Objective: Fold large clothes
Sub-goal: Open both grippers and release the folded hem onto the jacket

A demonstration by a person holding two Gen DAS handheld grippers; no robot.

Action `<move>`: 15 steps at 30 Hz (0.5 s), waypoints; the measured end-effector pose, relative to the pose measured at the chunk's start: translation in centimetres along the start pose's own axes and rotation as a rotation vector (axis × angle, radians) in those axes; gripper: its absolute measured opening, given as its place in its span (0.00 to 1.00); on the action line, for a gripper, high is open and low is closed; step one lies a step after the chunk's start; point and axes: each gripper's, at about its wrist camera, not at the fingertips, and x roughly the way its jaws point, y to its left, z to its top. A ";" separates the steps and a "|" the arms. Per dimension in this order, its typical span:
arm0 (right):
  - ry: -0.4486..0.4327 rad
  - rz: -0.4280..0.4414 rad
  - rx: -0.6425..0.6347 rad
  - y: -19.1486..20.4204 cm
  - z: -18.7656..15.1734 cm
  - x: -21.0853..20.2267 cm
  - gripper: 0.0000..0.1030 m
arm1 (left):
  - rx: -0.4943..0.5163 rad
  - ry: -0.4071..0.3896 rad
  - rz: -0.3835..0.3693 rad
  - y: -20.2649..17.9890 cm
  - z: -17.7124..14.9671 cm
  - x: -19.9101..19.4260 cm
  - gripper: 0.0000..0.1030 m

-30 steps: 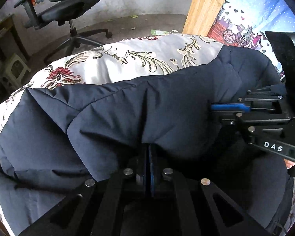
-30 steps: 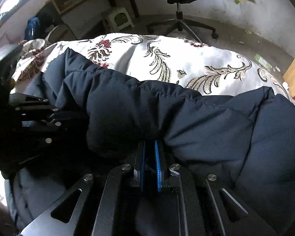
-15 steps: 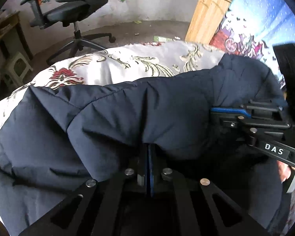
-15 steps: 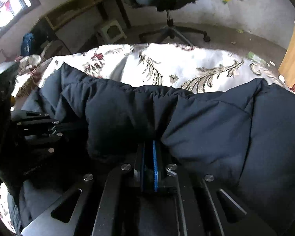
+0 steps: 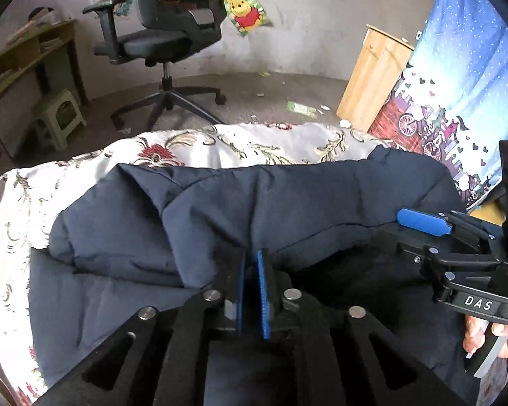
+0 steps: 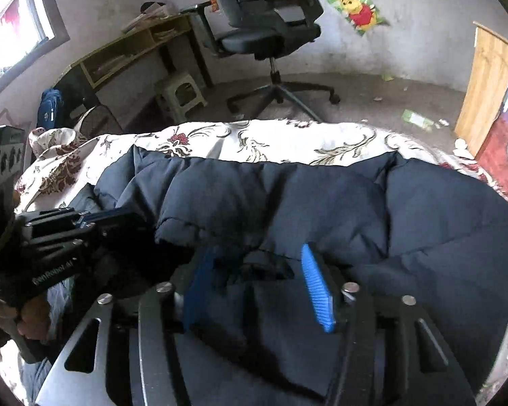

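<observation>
A dark navy padded jacket point(image 5: 220, 216) lies folded over on a floral bed cover point(image 5: 220, 142); the right wrist view shows the same jacket point(image 6: 321, 203). My left gripper point(image 5: 250, 257) hangs just above the near edge of the fold. Its jaws are opening, with a narrow gap between the blue pads point(image 5: 263, 291). The fold's edge sits at their tips, and I see no cloth pressed between them. My right gripper point(image 6: 255, 250) has its jaws opening wide over the jacket, with cloth below them but not pinched. Each view shows the other gripper: the right one point(image 5: 406, 233), the left one point(image 6: 145, 220).
Beyond the bed stand a black office chair point(image 5: 166, 34), a small pale stool point(image 5: 57, 115) and a desk point(image 6: 128, 54). A wooden cabinet point(image 5: 372, 77) and a blue printed curtain point(image 5: 464, 84) are at the right. Scraps litter the floor. A person's fingers point(image 5: 474, 338) hold the right gripper's handle.
Both grippers have lifted and tilted up, so more of the room shows. The right jaws went from shut on the jacket to wide apart. The left pads have parted slightly.
</observation>
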 end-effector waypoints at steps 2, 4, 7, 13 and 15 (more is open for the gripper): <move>-0.001 -0.023 -0.011 0.1 -0.1 -0.7 0.50 | -0.007 -0.022 0.010 0.1 -0.2 -1.0 0.23; -0.017 -0.047 -0.020 0.1 -0.1 -1.8 0.56 | -0.027 -0.041 0.012 0.2 -0.4 -1.8 0.43; -0.049 -0.052 0.012 -0.2 -0.3 -3.4 0.67 | -0.047 -0.079 0.025 0.3 -0.8 -3.4 0.62; -0.091 -0.086 0.071 -0.1 -1.3 -6.4 0.86 | -0.097 -0.180 0.043 0.5 -2.0 -7.0 0.91; -0.106 -0.097 0.082 0.1 -1.7 -7.1 0.91 | -0.104 -0.203 0.046 0.3 -2.4 -8.0 0.95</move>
